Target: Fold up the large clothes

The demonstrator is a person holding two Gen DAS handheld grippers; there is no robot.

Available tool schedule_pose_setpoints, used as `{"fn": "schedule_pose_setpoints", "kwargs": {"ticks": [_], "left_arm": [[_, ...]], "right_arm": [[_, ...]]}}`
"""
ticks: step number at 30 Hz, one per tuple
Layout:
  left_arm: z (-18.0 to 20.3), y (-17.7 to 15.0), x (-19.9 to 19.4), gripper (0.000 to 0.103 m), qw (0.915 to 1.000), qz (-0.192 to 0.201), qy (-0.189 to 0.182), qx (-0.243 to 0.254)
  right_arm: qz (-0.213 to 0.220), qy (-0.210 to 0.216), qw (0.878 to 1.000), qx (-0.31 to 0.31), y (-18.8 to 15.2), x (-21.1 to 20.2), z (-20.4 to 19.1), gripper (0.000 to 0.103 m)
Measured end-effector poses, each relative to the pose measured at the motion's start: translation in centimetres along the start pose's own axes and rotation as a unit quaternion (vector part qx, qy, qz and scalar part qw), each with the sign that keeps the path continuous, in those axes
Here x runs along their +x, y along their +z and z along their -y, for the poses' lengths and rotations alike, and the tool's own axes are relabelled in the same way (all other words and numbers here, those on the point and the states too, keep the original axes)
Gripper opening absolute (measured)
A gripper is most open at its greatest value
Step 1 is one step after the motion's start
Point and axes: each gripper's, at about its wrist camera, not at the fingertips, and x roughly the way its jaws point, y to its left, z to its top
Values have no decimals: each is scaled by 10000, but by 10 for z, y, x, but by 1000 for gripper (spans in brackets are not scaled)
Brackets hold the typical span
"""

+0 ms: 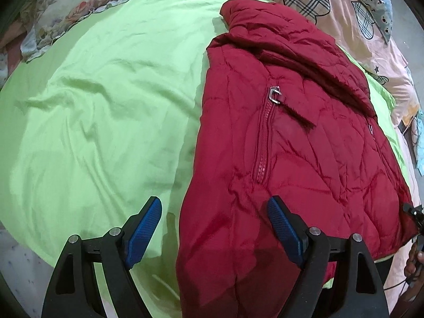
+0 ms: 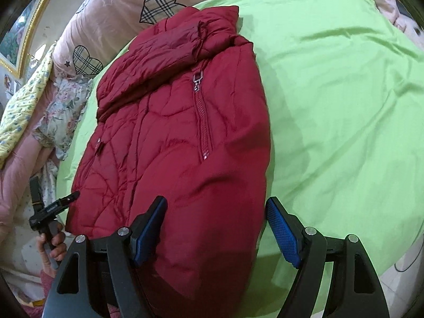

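Note:
A dark red quilted jacket (image 1: 291,145) lies folded lengthwise on a lime green sheet (image 1: 106,106), a sleeve laid across its upper part and a pocket zipper (image 1: 265,137) showing. My left gripper (image 1: 214,228) is open, its blue pads either side of the jacket's near left edge, just above it. In the right wrist view the jacket (image 2: 180,132) fills the middle. My right gripper (image 2: 216,228) is open over the jacket's near right edge, empty. The other gripper (image 2: 53,209) shows at the jacket's far side, held by a hand.
The green sheet (image 2: 331,106) spreads wide beside the jacket. A pink quilt with plaid hearts (image 2: 119,13) and floral bedding (image 2: 63,111) lie along the bed's far edge. A gold picture frame (image 2: 23,37) hangs on the wall.

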Motion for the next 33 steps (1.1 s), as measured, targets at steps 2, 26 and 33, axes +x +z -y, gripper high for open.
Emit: {"fn": "schedule_pose_setpoints", "kwargs": {"ticks": [2, 26, 33], "left_arm": [[-1, -4, 0, 83, 10000, -18, -17, 7], [30, -30, -11, 28, 9963, 142, -343, 777], [31, -36, -24, 20, 9951, 276, -307, 902]], "right_arm": [[32, -14, 9999, -126, -4, -2, -5, 78], [360, 236, 9973, -603, -20, -6, -17, 40], [512, 260, 9962, -651, -25, -18, -16, 30]]}}
